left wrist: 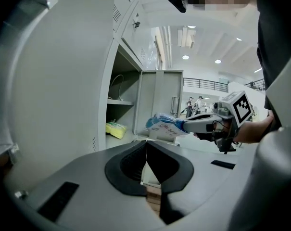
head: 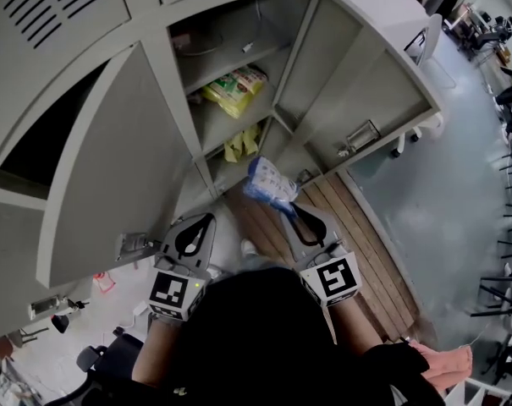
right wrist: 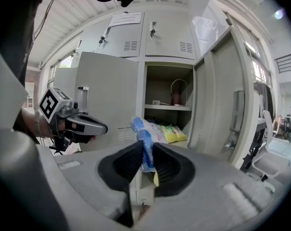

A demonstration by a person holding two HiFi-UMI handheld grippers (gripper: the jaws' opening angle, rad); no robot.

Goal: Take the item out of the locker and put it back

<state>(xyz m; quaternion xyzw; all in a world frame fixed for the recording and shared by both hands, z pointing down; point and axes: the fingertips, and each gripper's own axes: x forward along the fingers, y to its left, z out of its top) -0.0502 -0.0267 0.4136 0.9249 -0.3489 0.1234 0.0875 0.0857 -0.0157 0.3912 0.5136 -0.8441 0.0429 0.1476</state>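
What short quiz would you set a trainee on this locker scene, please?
1. True or false: the right gripper is empty.
2. Where is the blue and white packet? A: on a table. B: in the right gripper's jaws, outside the locker. C: on a locker shelf.
3. Fill in: the packet lying in the locker is ___ in colour.
Key: 1 false, it is shut on the blue and white packet; 2 B; 3 yellow.
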